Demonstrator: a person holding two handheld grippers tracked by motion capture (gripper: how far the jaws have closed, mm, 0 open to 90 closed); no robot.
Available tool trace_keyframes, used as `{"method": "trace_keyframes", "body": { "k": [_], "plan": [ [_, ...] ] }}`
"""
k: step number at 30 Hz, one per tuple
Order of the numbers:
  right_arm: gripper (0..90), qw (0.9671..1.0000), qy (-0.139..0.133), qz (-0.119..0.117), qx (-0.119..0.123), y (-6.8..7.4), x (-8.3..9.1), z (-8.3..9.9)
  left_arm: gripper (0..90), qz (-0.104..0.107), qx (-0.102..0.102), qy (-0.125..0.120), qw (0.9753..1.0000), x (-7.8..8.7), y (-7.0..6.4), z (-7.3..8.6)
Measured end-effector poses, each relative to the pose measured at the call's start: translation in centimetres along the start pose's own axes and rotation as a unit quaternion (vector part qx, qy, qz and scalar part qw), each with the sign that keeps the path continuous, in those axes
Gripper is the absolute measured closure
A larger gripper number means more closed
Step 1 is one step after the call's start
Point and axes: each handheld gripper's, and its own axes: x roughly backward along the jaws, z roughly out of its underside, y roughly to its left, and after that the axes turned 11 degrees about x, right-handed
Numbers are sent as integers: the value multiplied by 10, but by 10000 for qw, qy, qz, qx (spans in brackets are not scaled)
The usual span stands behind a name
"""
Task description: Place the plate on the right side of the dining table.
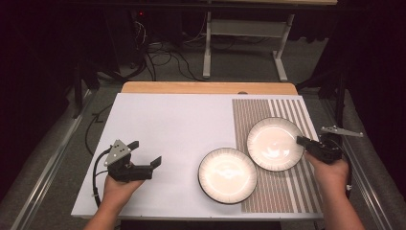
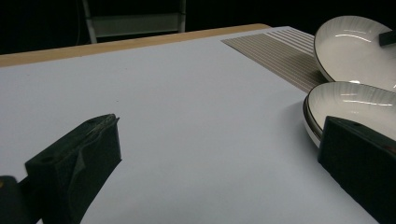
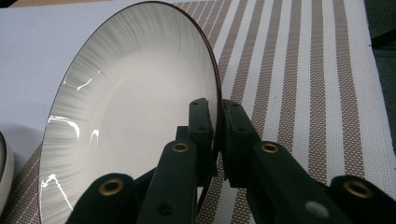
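high view: a white board [image 1: 167,129] covers the wooden table, with a brown-and-white striped woven mat [image 1: 287,191] on its right part. the right gripper [image 1: 306,142] is clamped on the right rim of a round white ceramic plate with a dark rim [image 1: 274,143], which sits over the mat. in the right gripper view the jaws pinch that plate's [image 3: 135,121] edge between them, and the plate stands tilted up off the mat [image 3: 299,93]. a second matching white plate [image 1: 227,175] lies flat nearer the person, straddling the mat's left edge, just beside the held one. the left gripper [image 1: 146,155] hovers over the bare board at the left, jaws wide apart, holding nothing; its own view shows both plates off to the right.
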Motion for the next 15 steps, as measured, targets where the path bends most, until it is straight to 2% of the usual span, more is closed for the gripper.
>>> {"method": "trace_keyframes", "body": {
  "k": [4, 9, 15],
  "plan": [
    [855, 10000, 38, -15, -67, -2, -2, 0, 3, 35, -3, -15, 10000, 0, -1, 0],
    [852, 9999, 77, -21, -139, -4, -4, 1, 3, -30, -104, -17, 9999, 2, -1, 1],
    [846, 9997, 145, -10, -194, -5, -4, 2, 3, -72, -100, -28, 9999, 2, 0, 1]
  ]
}}
